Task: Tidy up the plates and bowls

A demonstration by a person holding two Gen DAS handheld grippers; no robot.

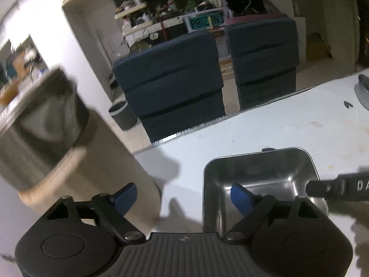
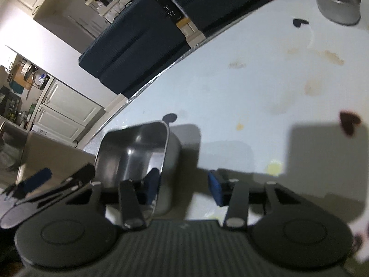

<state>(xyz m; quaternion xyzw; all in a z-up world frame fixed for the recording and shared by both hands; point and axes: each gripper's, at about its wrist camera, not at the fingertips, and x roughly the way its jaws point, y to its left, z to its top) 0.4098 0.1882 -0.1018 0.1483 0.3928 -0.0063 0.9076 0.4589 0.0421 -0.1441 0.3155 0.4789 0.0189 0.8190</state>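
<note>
One square steel bowl (image 2: 138,152) near table (image 2: 253,80) edge | right gripper (image 2: 182,182) spread wide, straddling bowl's right wall, one finger inside | left gripper (image 1: 182,196) agape, one finger over bowl | round bowl (image 2: 336,0) well apart at far corner.

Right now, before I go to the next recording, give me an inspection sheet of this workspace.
Surface: white table, stained, with dark heart-shaped marks.
Job's things: square steel dish near the table's corner; round steel bowl at the far edge.
Clutter: nothing seen.
Grippers: left gripper open, one finger over the dish; right gripper open, straddling the dish's right wall.
Cables: nothing seen.
Surroundings: blue chairs, small bin, cluttered shelves.
</note>
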